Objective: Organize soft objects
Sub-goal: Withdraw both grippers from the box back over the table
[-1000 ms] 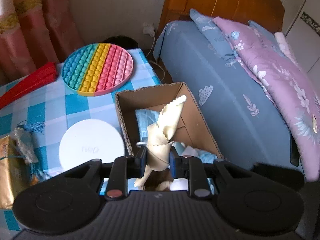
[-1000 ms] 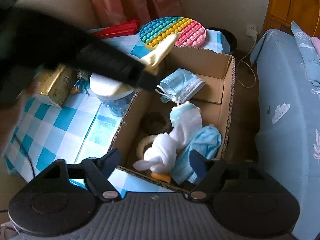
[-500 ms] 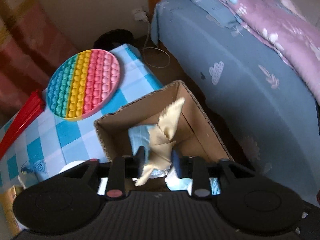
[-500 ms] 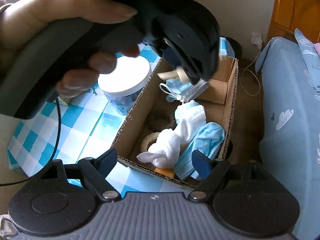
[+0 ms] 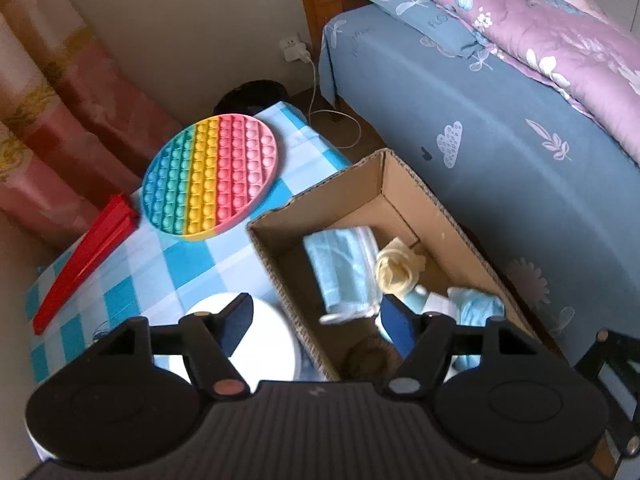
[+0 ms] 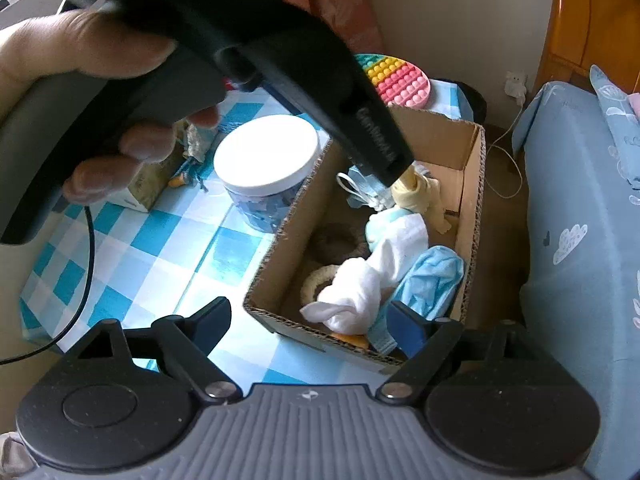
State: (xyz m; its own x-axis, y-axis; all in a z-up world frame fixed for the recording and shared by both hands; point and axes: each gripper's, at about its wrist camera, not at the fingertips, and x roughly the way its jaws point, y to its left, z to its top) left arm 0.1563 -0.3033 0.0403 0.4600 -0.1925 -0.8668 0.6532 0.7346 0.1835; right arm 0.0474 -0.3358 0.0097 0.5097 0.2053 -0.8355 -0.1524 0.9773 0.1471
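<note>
Item, the bed [image 5: 500, 128], blue-sheeted, beside the surface [image 5: 132, 280] with its blue check cloth. Item, the cardboard box [image 5: 404, 184], open-topped, at the surface's bed-side edge. Item, the rainbow pop mat [image 5: 212, 176] and the white-lidded jar [image 6: 266, 160], both outside the box. Item, our left gripper [image 5: 316, 322] over the box, its jaws having just been opening and now apart, nothing between them; the right gripper [image 6: 308, 322] likewise stands wide and empty at the near end. Item, contents: blue face masks [image 5: 340, 264], a white sock [image 6: 376, 276] and, smallest, the cream cloth [image 5: 396, 270], crumpled against the masks toward the far end. We judge the cloth light, limp and unbreakable; it will fold wherever pinched, so a raised fold near its middle serves best. The left view shows the cloth whole from above; the right view hides part of it behind the left gripper's body, but alone shows the person's hand [image 6: 80, 68], the sock's full length and two fabric rings [image 6: 320, 280] in the bottom of the box.
</note>
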